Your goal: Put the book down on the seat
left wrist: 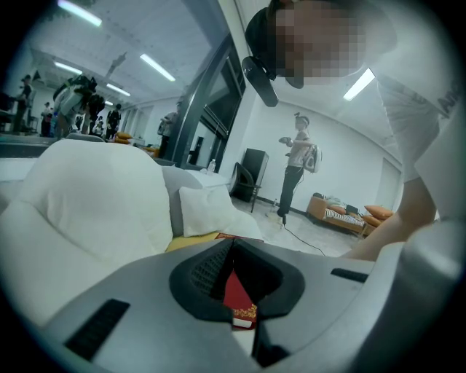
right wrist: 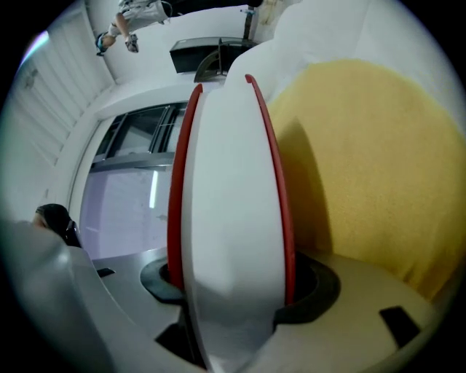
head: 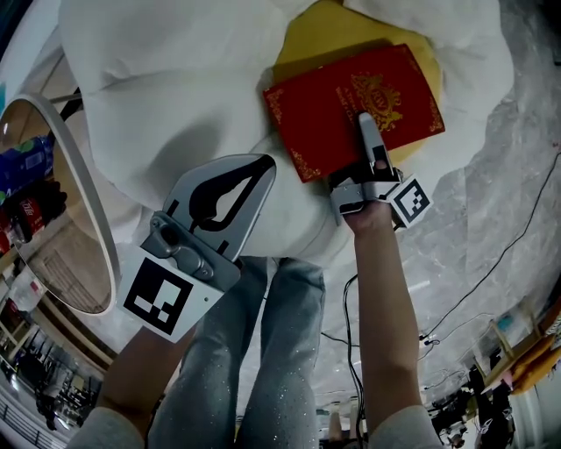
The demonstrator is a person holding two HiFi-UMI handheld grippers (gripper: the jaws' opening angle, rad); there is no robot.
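The book (head: 324, 114) lies cover up, its gold crest showing. Its long axis runs left to right across the seat (head: 175, 88), with the right end swung a little farther away than the left. It sits over the yellow cushion (head: 324, 26) at the far right of the seat. I cannot tell whether it rests on the cushion or hangs just clear of it. My right claw (head: 366, 124) has it by the near long edge. The upper jaw lies flat across the red cover and the other jaw is underneath, both clamped tight on the book's thickness. Along those jaws I see the white page block standing between the two red boards, with the cushion just to the right. My left claw (head: 261, 165) hangs nearer and to the left, over the white front of the seat. Its jaws are drawn together at the tips and grip nothing. The red book shows only beyond them, through the gap.
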